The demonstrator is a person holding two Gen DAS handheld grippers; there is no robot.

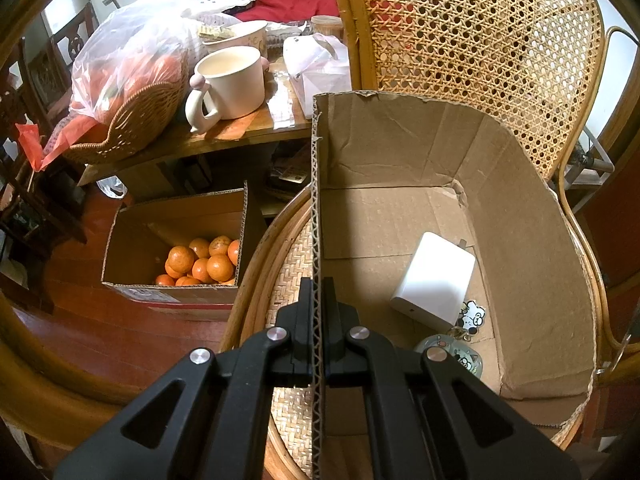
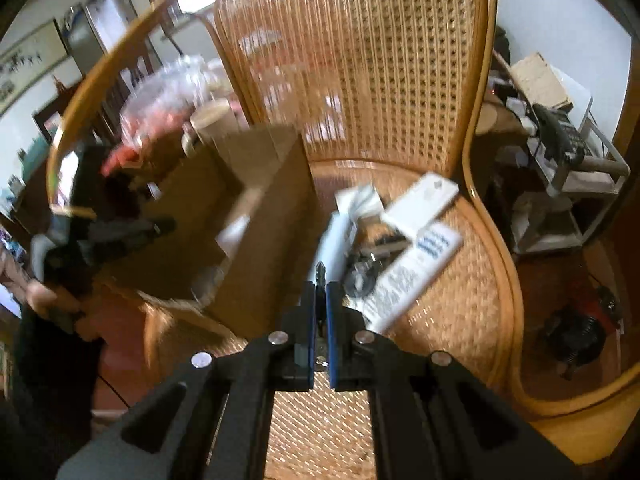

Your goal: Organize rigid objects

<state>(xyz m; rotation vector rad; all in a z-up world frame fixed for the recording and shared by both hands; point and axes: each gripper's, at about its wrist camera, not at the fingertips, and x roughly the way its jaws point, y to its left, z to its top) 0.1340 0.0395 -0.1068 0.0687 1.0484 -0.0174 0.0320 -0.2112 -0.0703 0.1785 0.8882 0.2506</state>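
My left gripper point(image 1: 318, 292) is shut on the left wall of an open cardboard box point(image 1: 400, 152) that stands on a wicker chair seat. Inside the box lie a white rectangular charger point(image 1: 434, 280) and cartoon keychain charms point(image 1: 460, 344). In the blurred right wrist view, my right gripper point(image 2: 319, 284) is shut on a small dark pointed object point(image 2: 319, 270), which I cannot identify, held above the seat. Beyond it lie white boxes point(image 2: 420, 200), a printed white packet point(image 2: 412, 272) and a dark item point(image 2: 360, 276), right of the box point(image 2: 260, 216). The left gripper point(image 2: 132, 232) shows at the box's far side.
The wicker chair point(image 1: 480, 32) has a tall cane back and curved arms. To the left stand a table with a cream mug point(image 1: 236, 84) and a basket of bagged fruit point(image 1: 132, 80). A floor box holds oranges point(image 1: 200, 260). A metal shelf point(image 2: 568, 160) stands right.
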